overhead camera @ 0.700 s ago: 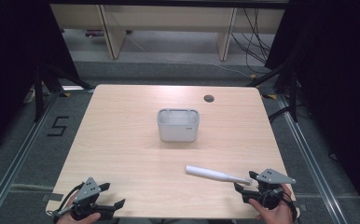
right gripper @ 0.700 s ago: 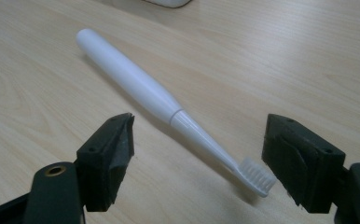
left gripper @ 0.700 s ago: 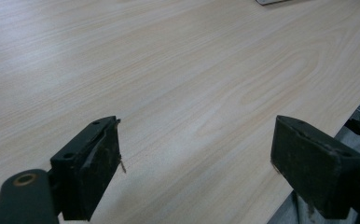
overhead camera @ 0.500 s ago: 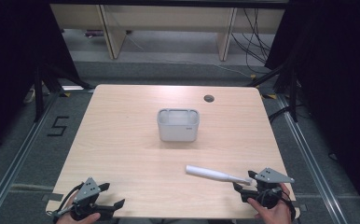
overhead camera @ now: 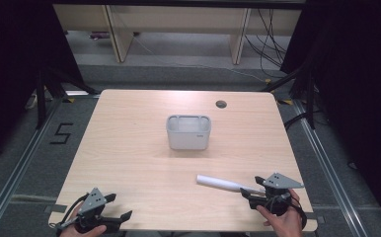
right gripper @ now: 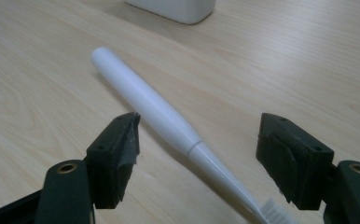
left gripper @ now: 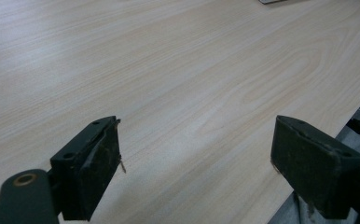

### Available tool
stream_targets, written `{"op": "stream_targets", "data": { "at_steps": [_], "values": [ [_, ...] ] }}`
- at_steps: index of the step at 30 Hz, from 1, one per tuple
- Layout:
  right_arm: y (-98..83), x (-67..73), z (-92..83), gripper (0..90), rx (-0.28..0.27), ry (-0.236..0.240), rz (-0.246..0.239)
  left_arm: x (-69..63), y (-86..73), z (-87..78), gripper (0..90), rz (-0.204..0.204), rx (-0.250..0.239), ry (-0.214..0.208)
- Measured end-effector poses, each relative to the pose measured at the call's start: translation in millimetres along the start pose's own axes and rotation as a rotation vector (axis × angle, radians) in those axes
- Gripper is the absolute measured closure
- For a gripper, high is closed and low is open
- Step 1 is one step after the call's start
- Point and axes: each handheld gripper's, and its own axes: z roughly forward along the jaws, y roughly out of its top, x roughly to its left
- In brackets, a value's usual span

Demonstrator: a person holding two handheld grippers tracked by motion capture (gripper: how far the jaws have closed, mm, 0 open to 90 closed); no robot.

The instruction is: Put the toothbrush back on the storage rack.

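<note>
The left tongs (overhead camera: pixel 122 217) sat at the near left edge of the wooden bench (overhead camera: pixel 129 148), jaws spread wide over bare wood. A grey container (overhead camera: pixel 188 132) stood mid-bench. Right of it, a white toothbrush (overhead camera: pixel 223 183) lay flat, its bristled end between the wide-open right tongs (overhead camera: pixel 250 192), untouched.

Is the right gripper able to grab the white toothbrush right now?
Probably yes. The right gripper is open with the toothbrush lying between its jaws, nothing blocking.
</note>
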Motion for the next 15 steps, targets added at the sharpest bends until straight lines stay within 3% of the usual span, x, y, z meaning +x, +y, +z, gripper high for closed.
{"op": "stream_targets", "data": {
  "at_steps": [3,4,5,8,9,13,15],
  "values": [
    [4.2,4.0,3.2,43.0,0.013,0.013,0.000,-0.1,0.0,-0.1,15.0,0.001,0.001,0.001],
    [5.7,2.3,5.3,44.9,0.011,0.022,-0.034,-0.1,0.0,-0.1,15.0,0.001,0.001,0.001],
    [5.7,2.3,5.3,44.9,0.011,0.022,-0.034,-1.9,-0.2,0.9,15.0,-0.022,-0.020,-0.010],
    [8.8,5.2,9.4,50.0,0.030,0.025,-0.032,-1.9,-0.3,0.8,15.0,-0.022,-0.021,-0.009],
    [11.4,5.0,12.5,54.7,0.025,0.034,-0.060,-1.8,-0.4,0.8,15.0,-0.023,-0.022,-0.009],
    [14.9,10.0,15.6,60.6,0.041,0.042,-0.038,-1.7,-0.4,0.6,15.0,-0.022,-0.021,-0.009],
    [18.9,10.4,22.3,66.9,0.040,0.049,-0.073,-1.8,-0.5,0.6,15.0,-0.023,-0.022,-0.009]
  ]
}}
